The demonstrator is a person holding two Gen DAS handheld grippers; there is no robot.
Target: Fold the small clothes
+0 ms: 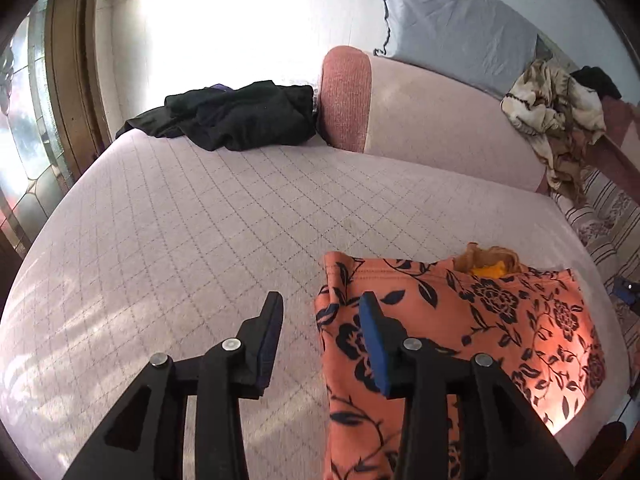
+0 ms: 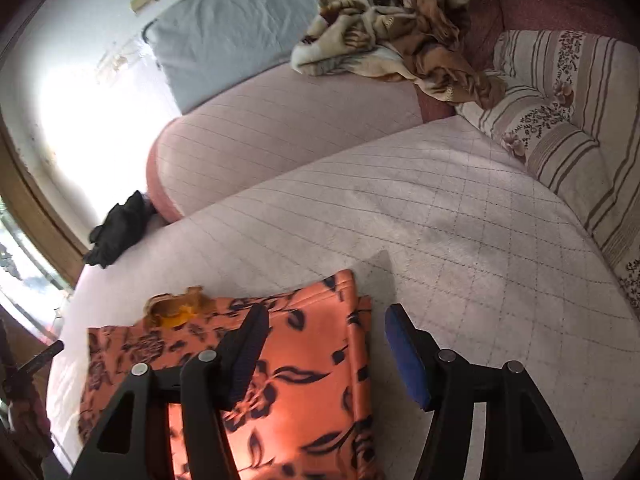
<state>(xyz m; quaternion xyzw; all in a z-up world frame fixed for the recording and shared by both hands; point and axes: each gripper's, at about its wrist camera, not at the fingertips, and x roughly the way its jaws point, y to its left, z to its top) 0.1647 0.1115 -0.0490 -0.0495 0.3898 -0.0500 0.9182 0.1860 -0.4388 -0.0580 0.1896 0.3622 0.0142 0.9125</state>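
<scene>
An orange floral garment (image 1: pixel 460 320) is lying folded flat on the quilted bed (image 1: pixel 180 220), near its front edge. The left gripper (image 1: pixel 320 316) and right gripper (image 2: pixel 324 332) are being held just above its 2 side edges, fingers parted and gripping nothing. For a neat next fold, both edges should be pinched evenly and lifted together.

Open left tongs (image 1: pixel 320 304) over floral garment (image 1: pixel 500 320)
</scene>
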